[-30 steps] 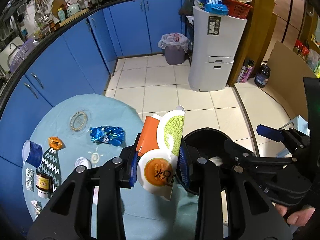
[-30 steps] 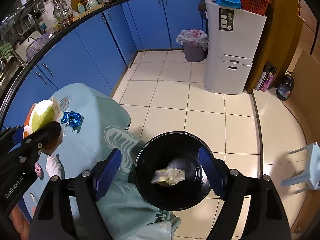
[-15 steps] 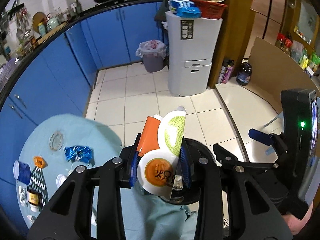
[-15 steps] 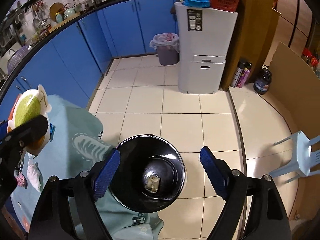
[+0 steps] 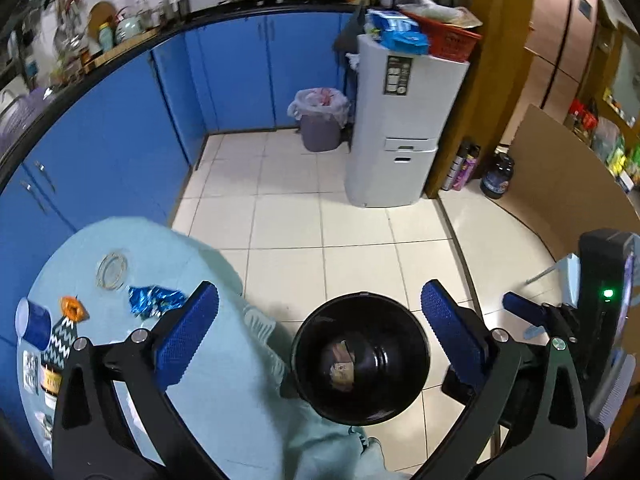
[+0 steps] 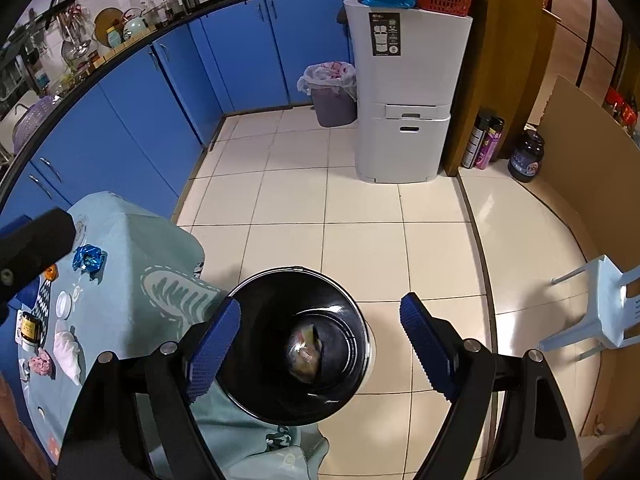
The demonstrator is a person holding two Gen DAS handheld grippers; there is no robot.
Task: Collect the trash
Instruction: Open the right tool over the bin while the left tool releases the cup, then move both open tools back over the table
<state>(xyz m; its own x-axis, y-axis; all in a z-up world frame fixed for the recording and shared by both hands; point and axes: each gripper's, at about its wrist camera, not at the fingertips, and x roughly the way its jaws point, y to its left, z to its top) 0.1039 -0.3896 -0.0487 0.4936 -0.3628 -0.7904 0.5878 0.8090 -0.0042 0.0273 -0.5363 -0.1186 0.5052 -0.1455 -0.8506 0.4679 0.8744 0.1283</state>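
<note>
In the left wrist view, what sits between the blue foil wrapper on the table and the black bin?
Only bare tablecloth: nothing lies between the blue foil wrapper and the black bin, apart from the left gripper finger overlapping the view.

Dim indoor light, glare on floor tiles (image 6: 360,200); heavy fisheye warp, dark corners; left view maybe slightly blurred.
</note>
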